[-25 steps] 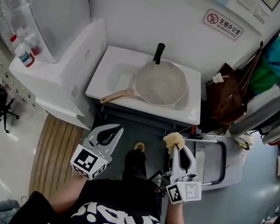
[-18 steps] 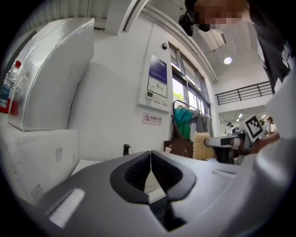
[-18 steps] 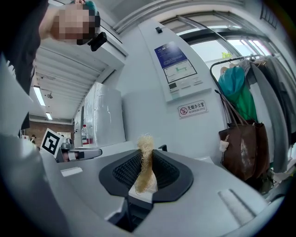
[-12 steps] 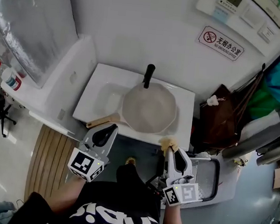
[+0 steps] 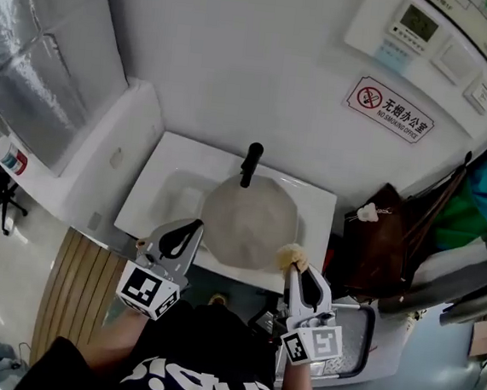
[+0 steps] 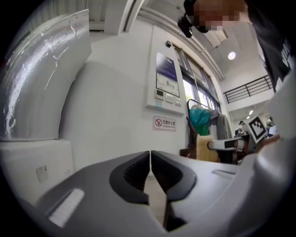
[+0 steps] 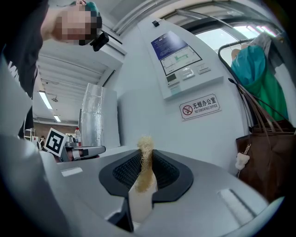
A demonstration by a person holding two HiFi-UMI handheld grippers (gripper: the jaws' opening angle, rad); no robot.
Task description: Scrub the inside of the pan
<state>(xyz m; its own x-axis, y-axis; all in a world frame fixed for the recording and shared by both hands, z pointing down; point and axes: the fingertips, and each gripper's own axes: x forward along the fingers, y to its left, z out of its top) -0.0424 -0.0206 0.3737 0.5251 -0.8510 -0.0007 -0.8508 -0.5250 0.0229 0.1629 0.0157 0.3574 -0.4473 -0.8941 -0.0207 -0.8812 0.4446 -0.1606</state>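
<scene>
The pan (image 5: 250, 220) sits in the white sink (image 5: 161, 178) against the far wall, just below the black faucet (image 5: 249, 163). The left gripper (image 5: 194, 225) is clenched on nothing, over the sink's near left edge. The right gripper (image 5: 291, 270) grasps a tan fibrous scrubber (image 5: 288, 255) by the pan's near right rim.

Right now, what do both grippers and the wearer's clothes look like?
The left gripper and right gripper match: light grey tapered bodies with a dark teardrop cut-out, black ribbed pads, and a white cube bearing black square markers at the rear. The person wears a black top with white lettering.
</scene>
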